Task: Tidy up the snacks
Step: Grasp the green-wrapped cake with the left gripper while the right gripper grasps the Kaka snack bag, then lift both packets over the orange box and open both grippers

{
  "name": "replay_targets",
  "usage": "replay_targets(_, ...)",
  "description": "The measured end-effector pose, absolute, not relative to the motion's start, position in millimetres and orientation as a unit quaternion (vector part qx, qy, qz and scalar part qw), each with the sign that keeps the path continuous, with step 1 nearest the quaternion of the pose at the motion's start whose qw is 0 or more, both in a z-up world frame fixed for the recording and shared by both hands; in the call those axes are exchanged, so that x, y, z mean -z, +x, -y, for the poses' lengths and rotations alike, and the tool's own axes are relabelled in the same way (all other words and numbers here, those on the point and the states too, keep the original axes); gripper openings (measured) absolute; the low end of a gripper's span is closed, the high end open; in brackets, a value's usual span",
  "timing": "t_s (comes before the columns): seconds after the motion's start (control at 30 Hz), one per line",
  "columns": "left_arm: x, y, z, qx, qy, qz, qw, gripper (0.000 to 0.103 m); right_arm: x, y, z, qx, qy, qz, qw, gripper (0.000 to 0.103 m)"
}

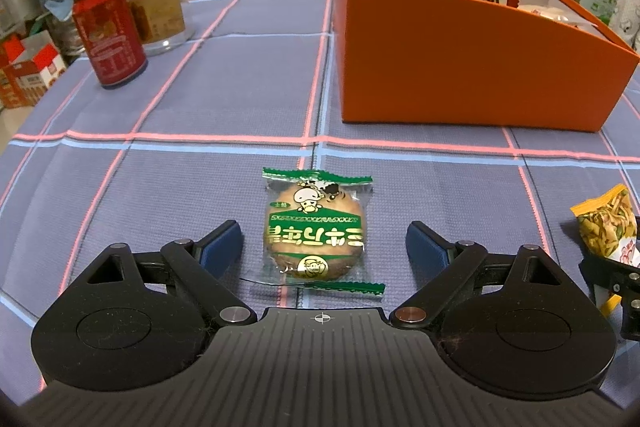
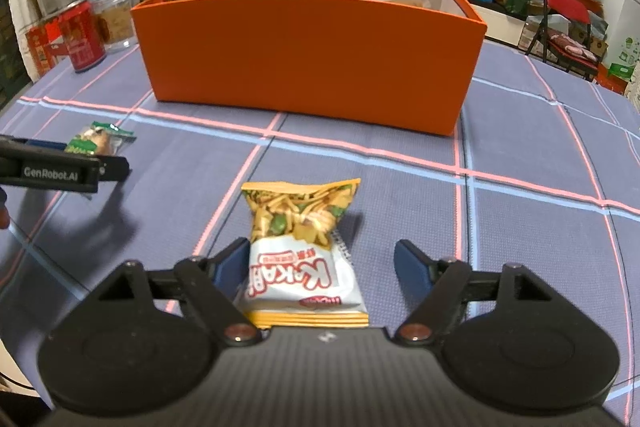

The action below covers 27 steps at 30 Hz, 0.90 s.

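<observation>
the left claw (image 1: 323, 247) stands wide over a green-wrapped biscuit packet (image 1: 316, 227), its blue pads clear of the wrapper on either side, while the right claw (image 2: 320, 267) stands open around a yellow-and-white snack bag (image 2: 306, 255); its left pad sits just beside or against the bag's edge, its right pad well clear, so nothing is gripped in either view. both packets lie flat on the checked surface (image 1: 200, 107), toward its near edge, the biscuit to the left of the snack bag. the orange box (image 2: 308, 55) sits further back toward the far edge, already holding several packets. a red can (image 1: 110, 35) and a clear jar (image 1: 158, 11) stand near the far left corner, apart from the work. the step in hand looks like the pick-up of the two loose snacks, with most of the sorting apparently done. the next move likely calls for each claw to close across its packet's width, gently enough not to crush the biscuit, then lift and carry over the box's near wall before letting go.
</observation>
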<state>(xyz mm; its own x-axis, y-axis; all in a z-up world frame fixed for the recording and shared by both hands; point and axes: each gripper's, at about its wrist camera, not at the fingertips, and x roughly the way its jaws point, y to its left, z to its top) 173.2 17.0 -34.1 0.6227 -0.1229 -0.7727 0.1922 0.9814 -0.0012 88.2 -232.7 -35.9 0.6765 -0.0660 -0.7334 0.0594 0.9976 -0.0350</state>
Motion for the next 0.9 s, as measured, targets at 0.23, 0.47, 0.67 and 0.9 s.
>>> replay_targets(0.23, 29.7, 170.9, -11.6, 0.105, 0.049, -0.426, 0.897, 0.035, 32.5, 86.9, 227.8, 0.015, -0.005, -0.401, 0.916, 0.059)
replay_targets(0.47, 24.7, 168.8, -12.0, 0.105, 0.049, -0.429, 0.896, 0.012, 30.1, 86.2, 224.7, 0.007, -0.007, -0.404, 0.915, 0.048)
replay_targets(0.67, 14.9, 165.1, -15.8, 0.091, 0.052, -0.412, 0.905, 0.011, 16.2, 81.1, 224.3, 0.005, -0.009, -0.378, 0.926, 0.046)
replay_targets(0.9, -6.6, 156.4, -8.8, 0.081, 0.065, -0.367, 0.924, 0.011, -0.4, 77.2, 224.1, 0.003, -0.008, -0.351, 0.936, 0.046)
